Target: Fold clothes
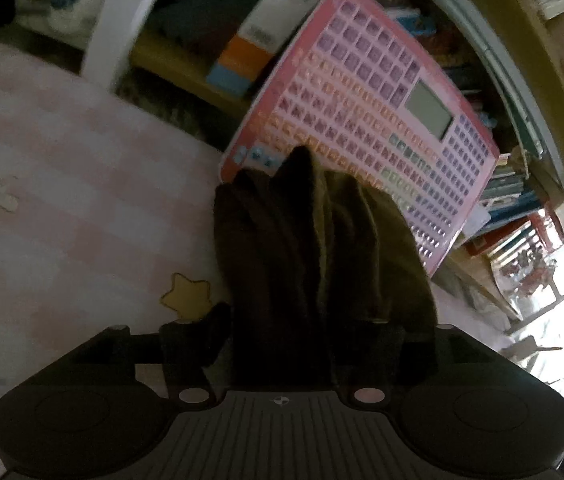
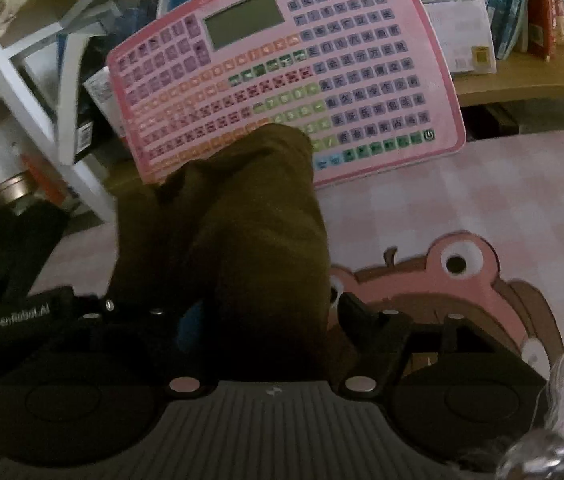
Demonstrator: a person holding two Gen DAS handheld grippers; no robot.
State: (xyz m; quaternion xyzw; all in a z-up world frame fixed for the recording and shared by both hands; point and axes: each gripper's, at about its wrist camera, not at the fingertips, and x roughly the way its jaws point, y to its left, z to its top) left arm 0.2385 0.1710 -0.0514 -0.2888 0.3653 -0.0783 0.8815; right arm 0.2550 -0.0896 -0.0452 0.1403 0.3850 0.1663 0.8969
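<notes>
Left gripper [image 1: 282, 344]: jaws closed onto a bunched fold of the olive-brown garment [image 1: 314, 248]. The cloth fills the gap between the fingers and rises ahead of them in a crumpled, ridged mass; the fingertips themselves are buried in fabric.

Right gripper [image 2: 265, 320]: jaws likewise clamped on the olive-brown garment [image 2: 225, 220], which is gathered between the fingers and stands up in front of them in thick folds, hiding the fingertips. A blue patch shows low inside the left finger.

Garment position: held at both grippers, lifted above the bed surface, its upper edge overlapping the lower rows of the board behind it in both views.

Beneath: pink checked bedsheet [image 1: 61, 168], printed with a yellow star [image 1: 186, 293] just left of the left gripper's cloth, and a pink cartoon frog [image 2: 454, 276] just right of the right gripper's cloth.

Behind: pink children's learning tablet [image 1: 382, 120] with rows of coloured keys and a small grey screen [image 2: 243, 20], propped tilted against a wooden bookshelf [image 2: 522, 80] holding books [image 2: 542, 4]. White frame [image 2: 13, 92] at far left of the right view.
</notes>
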